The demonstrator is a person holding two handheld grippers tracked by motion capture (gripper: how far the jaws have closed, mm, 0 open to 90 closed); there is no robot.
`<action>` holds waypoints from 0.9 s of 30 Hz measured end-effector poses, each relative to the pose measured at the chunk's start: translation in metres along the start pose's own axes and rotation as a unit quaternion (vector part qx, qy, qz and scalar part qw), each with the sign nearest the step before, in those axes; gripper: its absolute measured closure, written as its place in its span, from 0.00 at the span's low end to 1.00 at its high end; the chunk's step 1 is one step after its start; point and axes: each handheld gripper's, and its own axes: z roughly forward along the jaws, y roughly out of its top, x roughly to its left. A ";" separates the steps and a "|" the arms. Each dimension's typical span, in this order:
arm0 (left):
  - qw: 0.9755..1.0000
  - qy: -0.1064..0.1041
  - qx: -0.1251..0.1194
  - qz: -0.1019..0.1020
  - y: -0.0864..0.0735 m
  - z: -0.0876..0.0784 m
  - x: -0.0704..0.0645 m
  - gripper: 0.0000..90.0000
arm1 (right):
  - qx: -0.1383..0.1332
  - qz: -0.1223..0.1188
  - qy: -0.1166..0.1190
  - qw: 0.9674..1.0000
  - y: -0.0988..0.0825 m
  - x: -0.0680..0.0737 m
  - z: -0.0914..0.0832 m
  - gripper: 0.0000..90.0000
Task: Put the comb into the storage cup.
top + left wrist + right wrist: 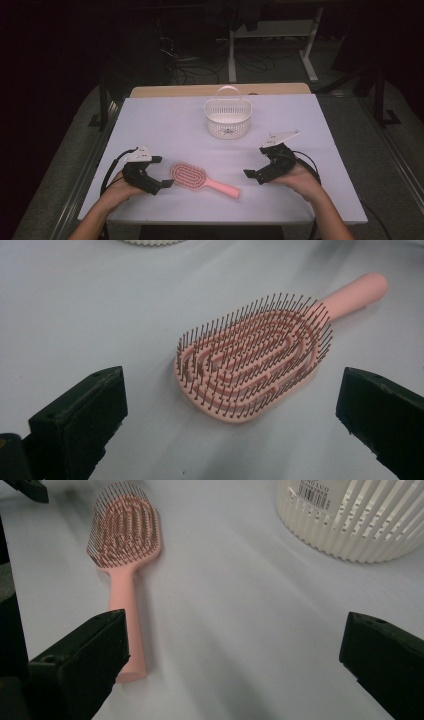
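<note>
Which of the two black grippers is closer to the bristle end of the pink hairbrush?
The left gripper: its open jaws nearly reach the pink plastic hairbrush's bristled head, while the right gripper faces the handle end.

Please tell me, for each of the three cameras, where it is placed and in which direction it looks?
High view: above the person's side, facing forward and down on the white table; both hands show.
Left gripper view: rides the left gripper, facing the pink plastic hairbrush.
Right gripper view: rides the right gripper, facing the hairbrush handle and white slatted basket.
All share the hairbrush.
</note>
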 end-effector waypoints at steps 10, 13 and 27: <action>1.000 0.002 0.003 0.005 0.001 -0.001 -0.001 0.00 | 0.008 -0.007 0.013 1.000 0.013 0.004 0.007 0.00; 1.000 0.003 0.000 0.007 0.001 -0.001 -0.002 0.00 | 0.006 -0.013 0.015 1.000 0.019 0.006 0.009 0.00; 1.000 0.001 -0.001 0.004 0.001 0.000 -0.003 0.00 | 0.008 -0.029 0.030 0.999 0.040 0.013 0.020 0.00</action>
